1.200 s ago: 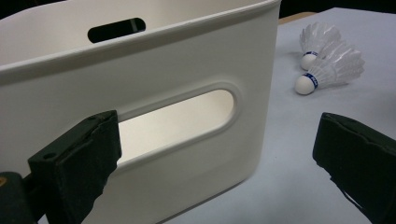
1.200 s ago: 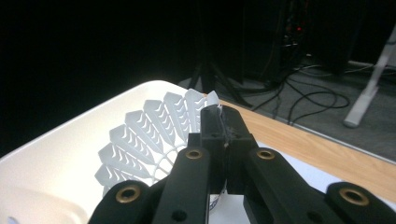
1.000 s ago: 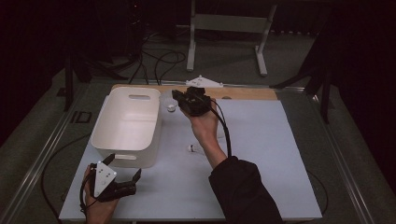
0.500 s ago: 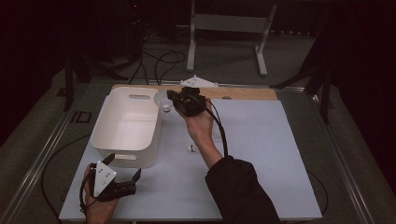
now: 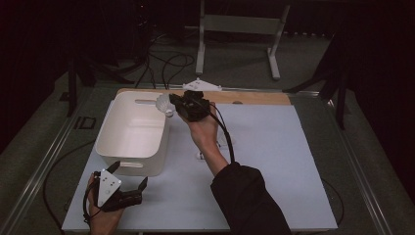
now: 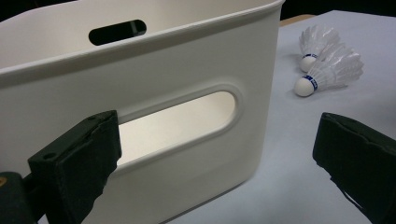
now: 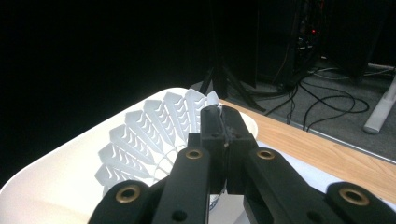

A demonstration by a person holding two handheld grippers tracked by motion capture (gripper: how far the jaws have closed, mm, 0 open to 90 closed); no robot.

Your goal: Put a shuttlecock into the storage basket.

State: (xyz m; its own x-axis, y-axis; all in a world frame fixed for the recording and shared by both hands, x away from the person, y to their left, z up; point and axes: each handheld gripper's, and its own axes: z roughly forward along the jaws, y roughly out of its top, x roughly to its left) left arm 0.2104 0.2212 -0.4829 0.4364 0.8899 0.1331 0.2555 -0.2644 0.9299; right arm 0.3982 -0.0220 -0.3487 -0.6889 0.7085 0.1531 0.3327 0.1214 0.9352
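White plastic feathers of a shuttlecock (image 7: 154, 140) are fanning out to the left of the right gripper (image 7: 223, 122), whose jaws are pressing tight together on the edge of its skirt. In the high view this right gripper (image 5: 177, 104) is holding the shuttlecock (image 5: 164, 104) over the right rim of the white bin (image 5: 128, 128), near its far corner, with the cork end pointing down and the hand (image 5: 203, 128) reaching in from the counter (image 5: 274, 161) side.

The left gripper (image 5: 128, 182) is resting at the near edge of the counter, just in front of the bin's near wall, and its jaws are standing wide apart with nothing between them. Looking along those jaws in the left gripper view, the bin (image 6: 154, 70) is sitting straight ahead, its slotted handle opening lying between the two pads, apart from both. Two more shuttlecocks (image 6: 327, 60) are lying on the counter beyond the right-hand jaw, side by side and touching, corks pointing toward the bin
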